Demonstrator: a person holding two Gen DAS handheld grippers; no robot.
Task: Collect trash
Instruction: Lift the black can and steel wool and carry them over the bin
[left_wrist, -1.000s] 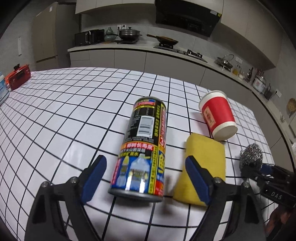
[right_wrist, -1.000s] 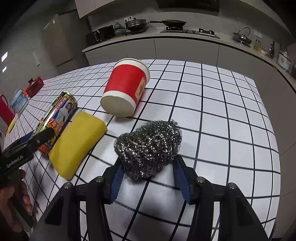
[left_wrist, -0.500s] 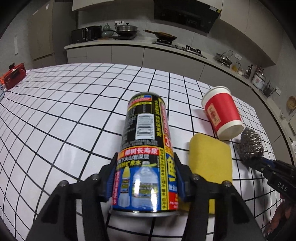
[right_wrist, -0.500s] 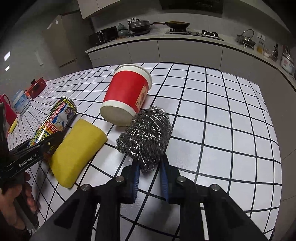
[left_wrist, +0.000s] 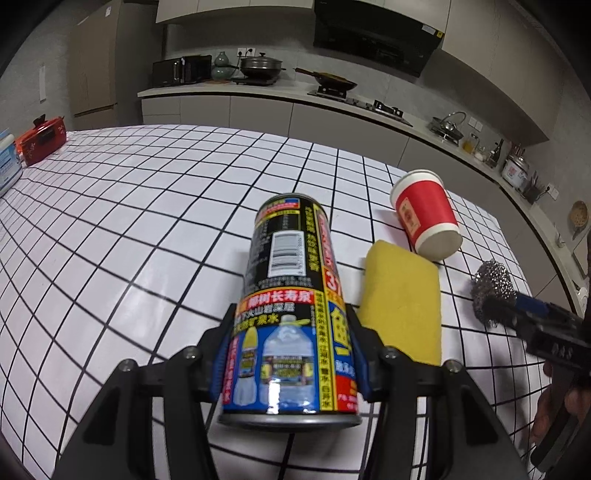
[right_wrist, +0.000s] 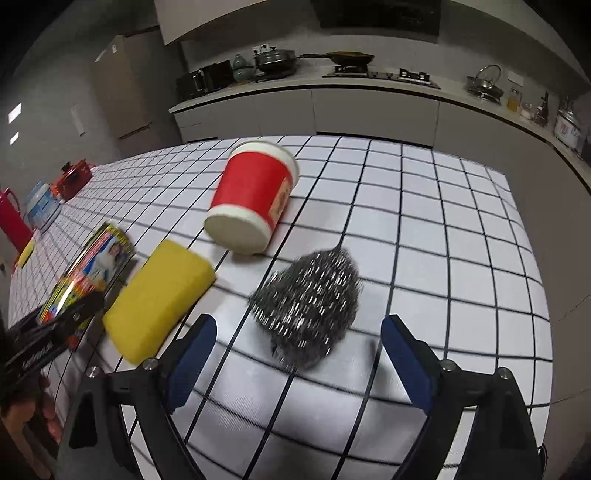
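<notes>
A black, yellow and red drink can (left_wrist: 291, 295) lies lengthwise along my left gripper (left_wrist: 291, 354), whose blue pads are shut on its near end. Right of it on the checked tablecloth (left_wrist: 147, 221) lie a yellow sponge (left_wrist: 402, 299) and a red paper cup (left_wrist: 424, 214) on its side. A steel wool ball (right_wrist: 310, 302) sits between the fingers of my right gripper (right_wrist: 297, 332). Those jaws are opening, and both pads stand clear of the ball. The can (right_wrist: 96, 266), sponge (right_wrist: 159, 299) and cup (right_wrist: 255, 195) show to its left.
A red pot (left_wrist: 42, 138) and a white-and-blue container (left_wrist: 7, 162) stand at the table's far left. The table's right edge (right_wrist: 532, 258) runs close to the steel wool. A kitchen counter (left_wrist: 332, 107) with pans lies beyond the table.
My left gripper closed on the can and now holds it. My right gripper squeezed the steel wool tight, then opened wide, and the ball sits free between its fingers.
</notes>
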